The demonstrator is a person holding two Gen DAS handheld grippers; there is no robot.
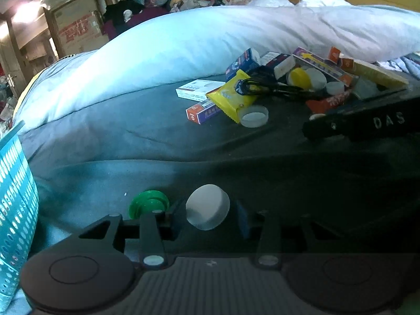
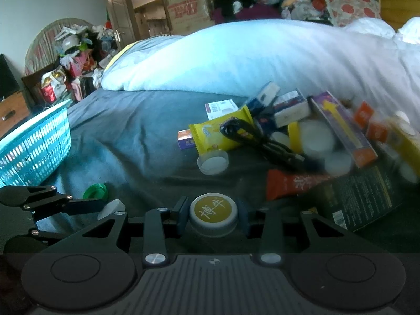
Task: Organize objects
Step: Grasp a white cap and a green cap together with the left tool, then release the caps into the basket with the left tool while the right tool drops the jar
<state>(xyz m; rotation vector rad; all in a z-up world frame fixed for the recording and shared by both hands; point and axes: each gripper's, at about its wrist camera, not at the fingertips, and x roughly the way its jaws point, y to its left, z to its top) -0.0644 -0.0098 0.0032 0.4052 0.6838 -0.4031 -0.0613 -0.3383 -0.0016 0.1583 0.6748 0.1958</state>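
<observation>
Grey-blue bedsheet [image 1: 110, 136] carries everything. Left gripper [image 1: 207, 210] pinches a white cap [image 1: 207, 207], tilted, flat face to the camera; its right finger is lost in shadow, so pad contact on that side is hard to read. Green cap [image 1: 148, 203] lies on the sheet at 9 o'clock of the white one, just beside the left finger, lower edge hidden by the linkage. Right gripper [image 2: 213, 216] has its jaws closed on a grey cap with a yellow top [image 2: 213, 214], character printed on it; the cap's underside is hidden.

Clutter pile at 1 to 2 o'clock in both views: yellow snack packet [image 2: 220, 131], black cable [image 2: 252, 136] across it, clear lid [image 2: 213, 162] at the packet's near end, red sachet [image 2: 291, 183], purple box [image 2: 341, 128]. Right side of the pile is motion-blurred in the right wrist view, labels unreadable. Black carton [image 2: 359, 199] is dark, print too small.

Teal basket [image 2: 34, 149] at 9 o'clock, cut off by the frame edge, contents not visible. White duvet [image 2: 262, 57] bunches behind the pile.
</observation>
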